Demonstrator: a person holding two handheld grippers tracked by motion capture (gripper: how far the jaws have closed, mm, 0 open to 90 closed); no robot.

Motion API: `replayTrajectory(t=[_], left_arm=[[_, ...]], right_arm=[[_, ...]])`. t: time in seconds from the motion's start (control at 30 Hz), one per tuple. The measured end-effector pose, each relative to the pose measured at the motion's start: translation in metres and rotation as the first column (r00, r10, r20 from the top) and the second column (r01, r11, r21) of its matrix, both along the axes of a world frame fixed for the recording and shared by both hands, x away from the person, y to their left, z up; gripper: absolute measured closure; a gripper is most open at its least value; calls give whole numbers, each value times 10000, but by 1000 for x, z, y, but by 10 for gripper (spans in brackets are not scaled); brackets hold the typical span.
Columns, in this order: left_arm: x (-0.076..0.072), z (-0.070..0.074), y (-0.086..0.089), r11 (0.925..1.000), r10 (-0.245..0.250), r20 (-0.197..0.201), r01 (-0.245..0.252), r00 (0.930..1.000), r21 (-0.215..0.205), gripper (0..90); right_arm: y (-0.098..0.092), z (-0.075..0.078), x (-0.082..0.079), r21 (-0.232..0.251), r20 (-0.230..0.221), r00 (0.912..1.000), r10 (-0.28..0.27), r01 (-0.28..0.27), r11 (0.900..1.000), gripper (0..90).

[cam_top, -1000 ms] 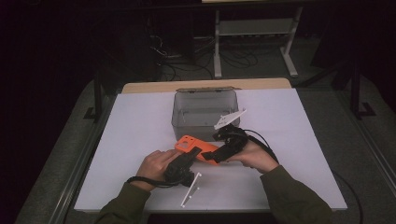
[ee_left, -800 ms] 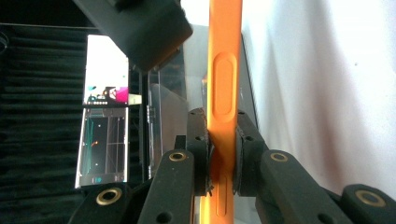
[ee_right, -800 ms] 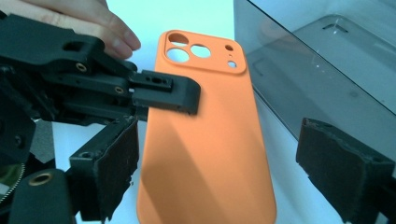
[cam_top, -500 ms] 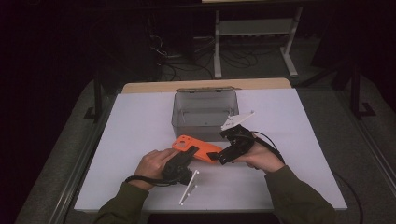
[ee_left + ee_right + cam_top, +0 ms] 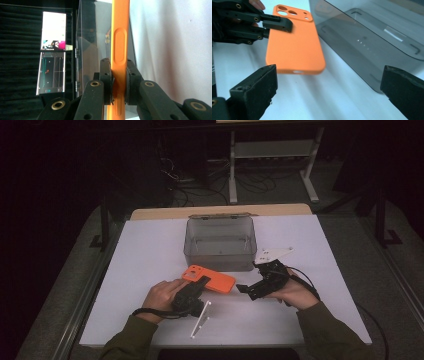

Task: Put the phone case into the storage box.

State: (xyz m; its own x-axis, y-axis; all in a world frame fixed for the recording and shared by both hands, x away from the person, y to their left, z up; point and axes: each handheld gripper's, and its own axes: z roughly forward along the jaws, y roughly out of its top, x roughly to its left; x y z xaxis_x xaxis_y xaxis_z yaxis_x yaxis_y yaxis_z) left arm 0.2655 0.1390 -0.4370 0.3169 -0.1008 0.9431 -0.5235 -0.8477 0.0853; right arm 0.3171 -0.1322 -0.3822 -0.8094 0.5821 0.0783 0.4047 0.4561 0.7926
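While no words or brand marks can be read on anything, the orange phone case [image 5: 209,279] is plain to see, lying near the front middle of the white desk [image 5: 150,250], just in front of the grey see-through box [image 5: 220,244]. The left tongs [image 5: 201,284] are clamped on the near end of the case; in the left gripper view the two black pads [image 5: 107,75] press on its thin edge from both sides. The right tongs [image 5: 246,290] sit just to the right of the case, apart from it. Their jaws have just been opening and now stand wide apart, with nothing between them. In the right gripper view the case [image 5: 294,45] lies ahead of them, maybe lifted a little off the desk, though that is hard to tell.
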Motion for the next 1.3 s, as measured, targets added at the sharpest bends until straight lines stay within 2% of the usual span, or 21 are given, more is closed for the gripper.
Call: replayTrajectory(t=[0.2, 0.33, 0.47, 0.7, 0.83, 1.3], left_arm=[[1, 0, 0, 10000, 19, -29, -19, 10000, -16, 797], [1, 0, 1, 10000, 56, -33, -56, 10000, -60, 796], [1, 1, 1, 9999, 61, -41, -61, 10000, -110, 796], [0, 2, 1, 9999, 75, -24, -75, 10000, -130, 797], [0, 3, 2, 9998, 113, -7, -113, 9999, -154, 797], [-1, 6, 1, 9995, 52, -80, -55, 10000, -302, 797]], right_arm=[[-16, -13, -7, -72, 100, 9989, -465, 466, 9989, 5], [-30, -24, -13, 44, 146, 9959, -898, 897, 9960, 5], [-41, -34, -21, 84, 371, 9897, -1380, 1378, 9904, 5], [-55, -44, -31, 326, 504, 9840, -1707, 1692, 9850, 5], [-58, -52, -36, 451, 652, 9767, -2044, 2017, 9784, 5], [-60, -62, -37, 201, 617, 9767, -2055, 2046, 9786, 5]])
